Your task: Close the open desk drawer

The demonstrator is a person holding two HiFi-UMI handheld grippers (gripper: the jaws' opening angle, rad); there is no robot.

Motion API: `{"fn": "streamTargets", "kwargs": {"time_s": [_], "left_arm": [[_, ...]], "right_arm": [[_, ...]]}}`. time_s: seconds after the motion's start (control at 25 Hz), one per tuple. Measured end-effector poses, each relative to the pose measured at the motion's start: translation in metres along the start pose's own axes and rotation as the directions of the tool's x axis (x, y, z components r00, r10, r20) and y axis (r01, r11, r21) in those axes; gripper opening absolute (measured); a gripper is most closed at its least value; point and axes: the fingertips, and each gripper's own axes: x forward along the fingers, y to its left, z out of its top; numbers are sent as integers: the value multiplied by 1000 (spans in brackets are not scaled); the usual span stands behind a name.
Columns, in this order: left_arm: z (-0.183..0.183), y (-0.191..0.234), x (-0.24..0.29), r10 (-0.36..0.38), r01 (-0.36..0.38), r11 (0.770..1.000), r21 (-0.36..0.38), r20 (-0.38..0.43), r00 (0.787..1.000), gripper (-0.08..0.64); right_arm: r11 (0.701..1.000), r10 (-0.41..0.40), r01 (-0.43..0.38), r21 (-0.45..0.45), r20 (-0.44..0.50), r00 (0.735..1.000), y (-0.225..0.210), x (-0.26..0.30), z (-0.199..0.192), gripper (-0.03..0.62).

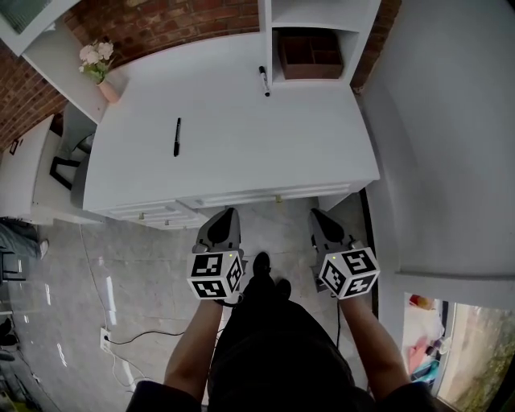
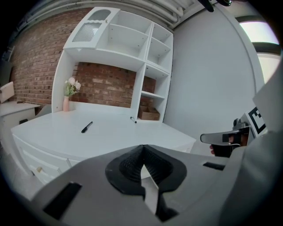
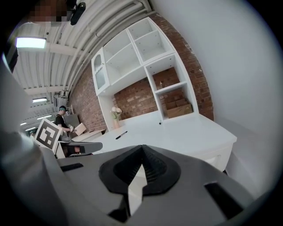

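Drawer (image 1: 158, 213): sits in the table's front face, left of centre, under the top's near edge; it juts slightly proud of the neighbouring fronts, so it is part open. Small knobs show on the fronts. Table (image 1: 241, 153): white, set against a brick wall (image 1: 169, 24), with a white shelf unit (image 1: 322, 16) at its back right. On the top: a black pen (image 1: 177, 137) lying left of centre, a second pen (image 1: 264, 80) near the foot of the shelf unit, and a pink vase of flowers (image 1: 100, 68) at the back left corner. A brown box (image 1: 310, 52) sits in the lowest shelf compartment. Left gripper (image 1: 225, 216): held in front of the table edge, just right of the drawer and apart from it; jaws pressed together at the tips, nothing between them (image 2: 142, 150). Right gripper (image 1: 322, 219): also in front of the table edge, further right, apart from the table; jaws pressed together, empty (image 3: 142, 150). Both grippers point toward the table, level with each other. Floor (image 1: 121, 273): grey, with a cable (image 1: 137, 334) running to a power strip (image 1: 105, 338) at lower left.
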Motion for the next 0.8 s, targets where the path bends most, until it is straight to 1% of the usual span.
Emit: {"fn": "streamTargets", "kwargs": {"time_s": [0.28,0.56,0.8], "left_arm": [[17,-16,-34,-5,3,999,32,67,998,9],[24,-23,-63,4,-11,998,62,111,994,9],[25,-25,-80,19,-28,998,62,137,990,9]], "right_arm": [[1000,9,-8,-2,87,996,18,-34,19,5],[1000,-3,3,-2,119,993,24,-58,21,5],[1000,-3,4,-10,144,990,27,-73,24,5]]}}
